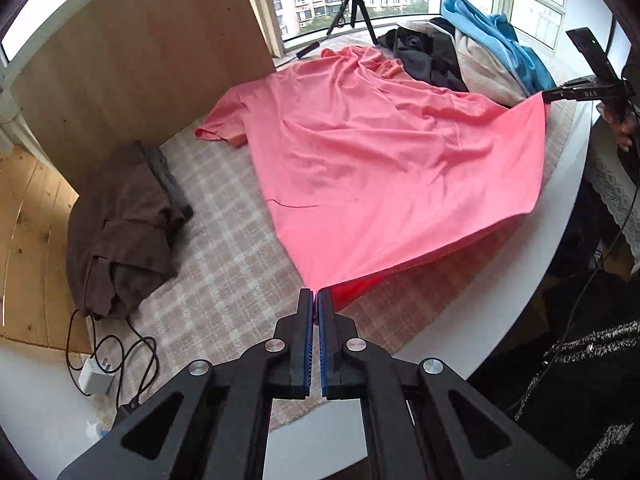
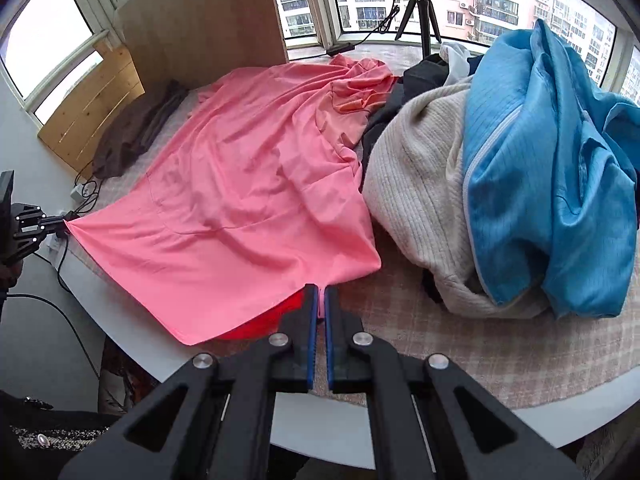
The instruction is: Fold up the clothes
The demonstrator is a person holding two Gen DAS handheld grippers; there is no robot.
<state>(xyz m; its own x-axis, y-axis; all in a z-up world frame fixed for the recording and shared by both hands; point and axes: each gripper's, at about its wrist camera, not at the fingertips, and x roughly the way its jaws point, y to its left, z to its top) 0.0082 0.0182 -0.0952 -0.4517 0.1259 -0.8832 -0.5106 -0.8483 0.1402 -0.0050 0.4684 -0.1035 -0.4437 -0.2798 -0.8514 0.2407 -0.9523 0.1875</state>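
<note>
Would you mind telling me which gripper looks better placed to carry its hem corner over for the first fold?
Probably the left gripper: beside its corner of the pink shirt lies open cloth-covered table. The right gripper is crowded by the clothes pile.

Only one bit of text can be made out: the letters "DAS" are printed in white on the black body of the right gripper, seen from the left wrist view at the right edge (small and a bit soft, so more letters could be hidden there). Nothing readable is found on the clothes, and nothing is legible in the right wrist view.
</note>
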